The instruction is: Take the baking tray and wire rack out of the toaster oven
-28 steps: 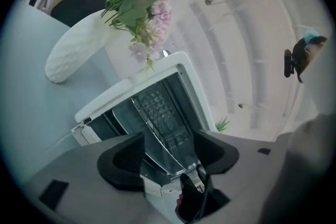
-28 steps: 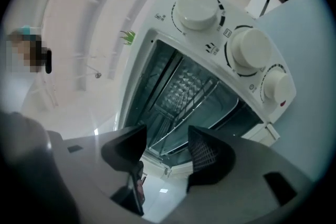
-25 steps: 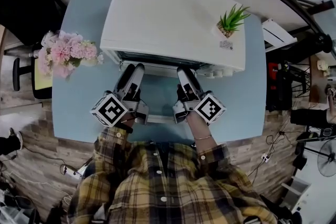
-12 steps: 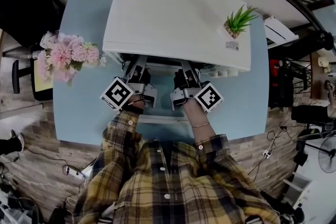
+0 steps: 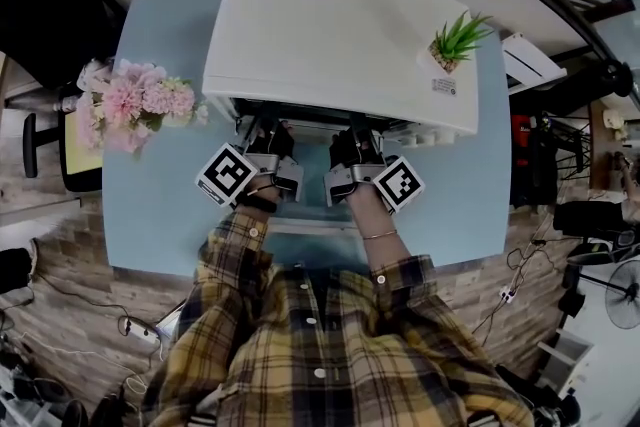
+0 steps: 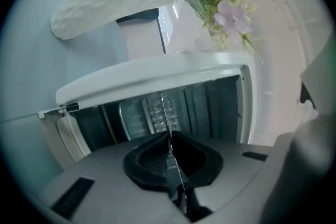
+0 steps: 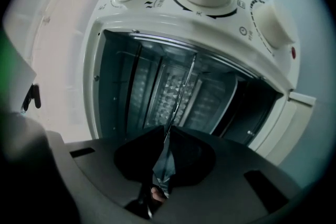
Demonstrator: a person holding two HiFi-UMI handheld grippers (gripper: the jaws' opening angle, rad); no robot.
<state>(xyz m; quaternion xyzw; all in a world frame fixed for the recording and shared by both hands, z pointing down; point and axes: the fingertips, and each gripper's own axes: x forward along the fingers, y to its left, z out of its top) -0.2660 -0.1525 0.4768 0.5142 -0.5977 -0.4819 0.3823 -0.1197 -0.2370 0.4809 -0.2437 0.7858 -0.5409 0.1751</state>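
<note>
Two tools, the left gripper [image 6: 169,139] and the right gripper [image 7: 167,136], were closing their jaws on the thin front lip of the baking tray [image 6: 159,113]. The tray lay inside the toaster oven [image 5: 340,35], straight ahead of both, its long axis apparently across the mouth.

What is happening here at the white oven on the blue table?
A person in a plaid shirt reaches into the open toaster oven with both grippers. The jaws of the left gripper and the right gripper are closing on the thin front edge of a metal sheet inside, apparently the baking tray, which already sits between the pads. The baking tray is still in the toaster oven; nothing is pulled out yet.
</note>
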